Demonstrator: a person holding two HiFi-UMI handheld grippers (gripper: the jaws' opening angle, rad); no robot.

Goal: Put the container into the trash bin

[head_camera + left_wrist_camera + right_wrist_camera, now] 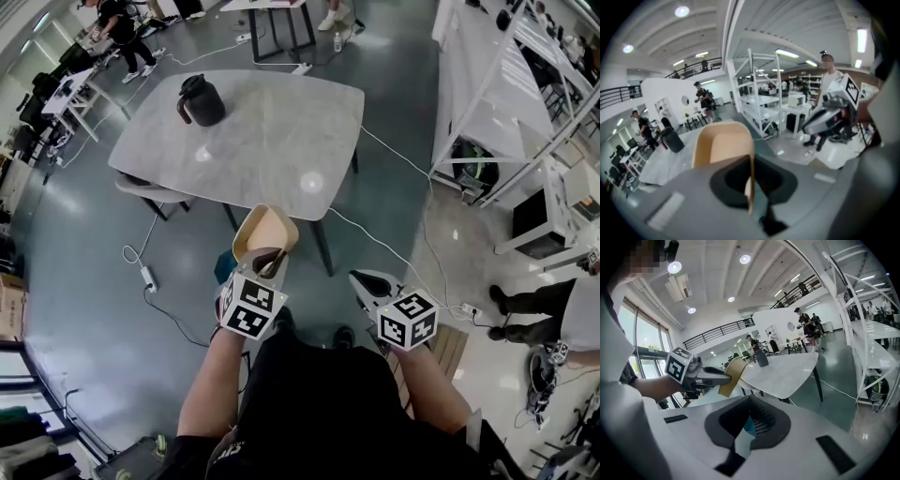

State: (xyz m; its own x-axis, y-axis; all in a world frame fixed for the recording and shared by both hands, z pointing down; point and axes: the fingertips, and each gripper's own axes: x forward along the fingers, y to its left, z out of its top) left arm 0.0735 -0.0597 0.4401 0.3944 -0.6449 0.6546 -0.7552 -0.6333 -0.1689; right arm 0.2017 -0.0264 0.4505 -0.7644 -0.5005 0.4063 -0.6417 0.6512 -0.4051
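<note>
Container (265, 232) juts ahead of the left hand-held gripper (269, 263) — jaws clamped on its wall — right hand-held gripper (366, 279) closed, empty.

Tan container (265, 232), empty, tilted, wall pinched in left claw (269, 263), midair.

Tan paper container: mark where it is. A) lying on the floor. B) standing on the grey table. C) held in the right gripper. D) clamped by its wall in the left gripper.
D: the left gripper is shut on the wall of the tan paper container, held in the air.
</note>
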